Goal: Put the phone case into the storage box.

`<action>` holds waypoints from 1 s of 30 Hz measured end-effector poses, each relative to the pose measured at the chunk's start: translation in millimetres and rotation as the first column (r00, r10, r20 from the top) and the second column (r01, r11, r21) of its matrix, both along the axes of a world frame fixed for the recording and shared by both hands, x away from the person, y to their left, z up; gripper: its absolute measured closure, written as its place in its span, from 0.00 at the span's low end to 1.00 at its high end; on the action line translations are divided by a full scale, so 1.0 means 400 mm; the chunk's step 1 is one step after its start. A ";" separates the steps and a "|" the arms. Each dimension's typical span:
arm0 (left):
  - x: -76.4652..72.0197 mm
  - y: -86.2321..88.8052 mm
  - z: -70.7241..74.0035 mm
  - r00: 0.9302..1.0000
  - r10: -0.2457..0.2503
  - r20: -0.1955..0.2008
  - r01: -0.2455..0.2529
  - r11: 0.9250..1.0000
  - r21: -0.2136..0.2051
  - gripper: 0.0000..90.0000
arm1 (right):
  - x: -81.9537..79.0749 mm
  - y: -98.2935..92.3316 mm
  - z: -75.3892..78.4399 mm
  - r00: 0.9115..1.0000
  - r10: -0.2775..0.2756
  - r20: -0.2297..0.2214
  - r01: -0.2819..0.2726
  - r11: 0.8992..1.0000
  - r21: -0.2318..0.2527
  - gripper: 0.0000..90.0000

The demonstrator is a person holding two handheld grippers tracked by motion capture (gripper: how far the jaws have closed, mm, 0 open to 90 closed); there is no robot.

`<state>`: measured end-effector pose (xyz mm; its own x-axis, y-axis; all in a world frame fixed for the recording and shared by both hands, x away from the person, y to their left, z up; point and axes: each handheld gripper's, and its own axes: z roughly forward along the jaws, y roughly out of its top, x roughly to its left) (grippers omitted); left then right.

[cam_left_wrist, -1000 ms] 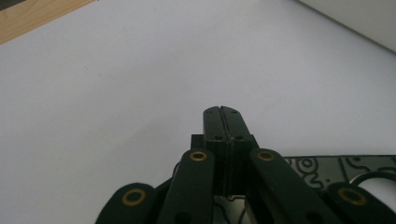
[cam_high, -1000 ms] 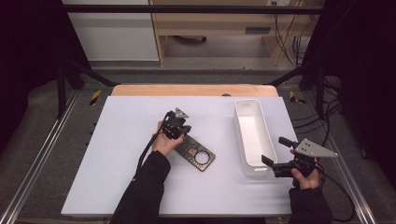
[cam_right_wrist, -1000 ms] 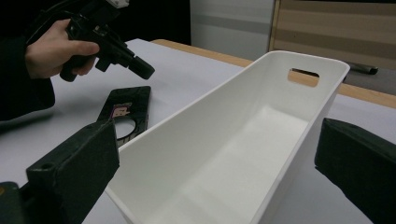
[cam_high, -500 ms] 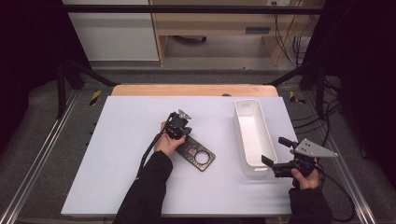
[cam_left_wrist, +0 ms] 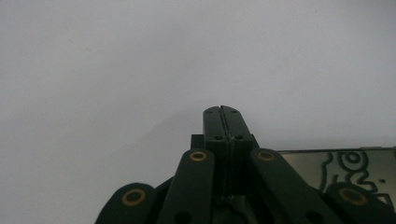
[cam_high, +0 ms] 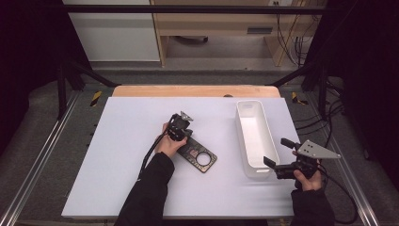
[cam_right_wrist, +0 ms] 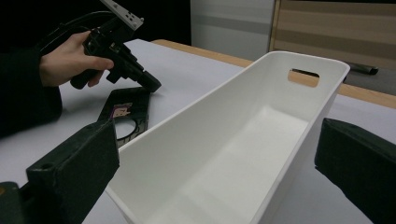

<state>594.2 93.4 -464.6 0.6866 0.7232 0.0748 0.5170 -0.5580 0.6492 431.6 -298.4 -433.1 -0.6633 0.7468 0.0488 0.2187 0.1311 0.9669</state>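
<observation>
Little is changed over the last second. The left gripper (cam_high: 184, 123) is carried a short way toward the far side of the table (cam_high: 122, 141): a second ago it was seen at about the far end of the black plate (cam_high: 197, 155), and it is now seen a little beyond that end, over bare white surface. The left hand (cam_high: 170, 143) is shifted along with it by the same small amount. In the left gripper view the jaws are seen pressed together, with a corner of the black plate behind them.
</observation>
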 end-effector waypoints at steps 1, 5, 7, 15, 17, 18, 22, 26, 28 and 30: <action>0.000 0.000 0.000 1.000 0.000 0.001 0.000 1.000 0.002 0.99 | 0.000 0.000 0.000 1.000 0.000 0.000 0.000 1.000 0.000 0.00; -0.001 0.001 0.002 1.000 0.000 -0.004 0.000 1.000 0.010 0.99 | 0.000 0.000 0.000 1.000 0.000 0.000 0.000 1.000 0.000 0.00; -0.001 0.003 0.003 1.000 0.000 -0.011 0.000 1.000 0.016 0.99 | -0.001 0.000 0.001 1.000 0.001 0.000 -0.001 1.000 0.002 0.00; -0.008 0.018 0.010 0.999 0.002 -0.035 0.000 0.999 0.040 0.99 | -0.001 -0.001 0.001 1.000 0.001 0.001 -0.001 1.000 0.001 0.00; -0.011 0.021 0.012 0.999 0.000 -0.038 0.002 0.999 0.048 0.99 | -0.001 -0.001 0.001 1.000 0.002 0.002 -0.002 1.000 0.002 0.00; -0.013 0.024 0.012 0.999 0.001 -0.042 0.001 0.999 0.048 0.99 | -0.001 -0.001 0.001 1.000 0.001 0.002 -0.001 1.000 0.001 0.00; -0.019 0.031 0.013 0.999 0.003 -0.048 0.000 0.999 0.049 0.99 | -0.001 -0.001 0.001 1.000 0.002 0.001 -0.002 1.000 0.001 0.00; -0.029 0.040 0.014 0.999 -0.001 -0.049 0.004 0.998 0.056 0.99 | -0.001 0.000 0.001 1.000 0.003 0.001 -0.003 1.000 0.000 0.00; -0.034 0.045 0.014 0.999 -0.002 -0.051 0.004 0.998 0.056 0.99 | -0.001 0.000 0.001 1.000 0.003 0.001 -0.003 1.000 -0.001 0.00; -0.039 0.050 0.015 0.999 -0.003 -0.053 0.006 0.998 0.056 0.99 | -0.001 0.000 0.001 1.000 0.003 0.001 -0.003 1.000 -0.001 0.00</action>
